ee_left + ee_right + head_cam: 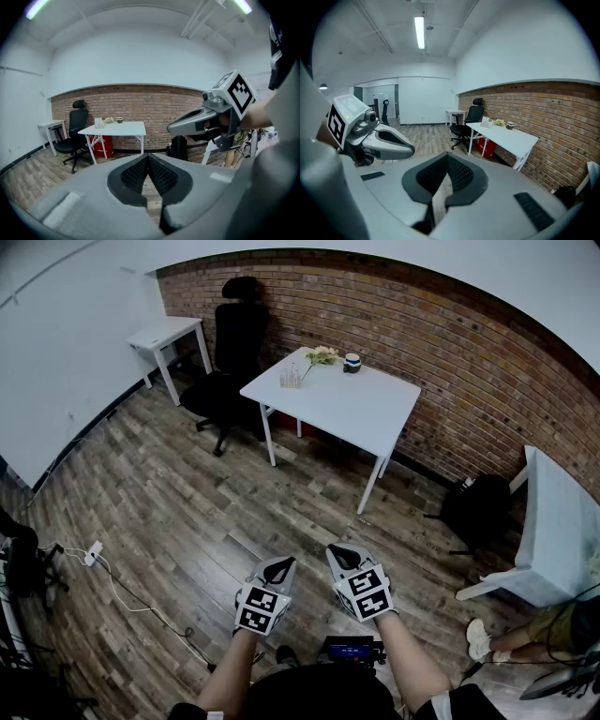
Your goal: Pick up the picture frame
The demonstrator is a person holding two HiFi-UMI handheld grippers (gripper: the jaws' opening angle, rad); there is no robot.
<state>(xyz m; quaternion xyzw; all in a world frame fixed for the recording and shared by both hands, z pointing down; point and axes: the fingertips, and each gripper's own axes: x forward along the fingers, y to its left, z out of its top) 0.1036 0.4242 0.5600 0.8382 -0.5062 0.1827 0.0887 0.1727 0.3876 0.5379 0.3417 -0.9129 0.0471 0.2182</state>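
Head view first: both tongs sit low and centre, the left gripper [278, 565] and right gripper [342, 552] side by side, tipped down over the wood floor [187, 512]. They are well apart from the white table [366, 418] at upper middle. The picture frame [292, 377] looks to be the small clear upright piece at the table's upper left corner, near the flowers [322, 354] — too small to be sure.

Left gripper view: jaws pressed together with nothing between them, the table at middle left.

Right gripper view: the same, pinched closed and empty, the table at right. They're held tucked in, I'd guess — there's floor to cross first.
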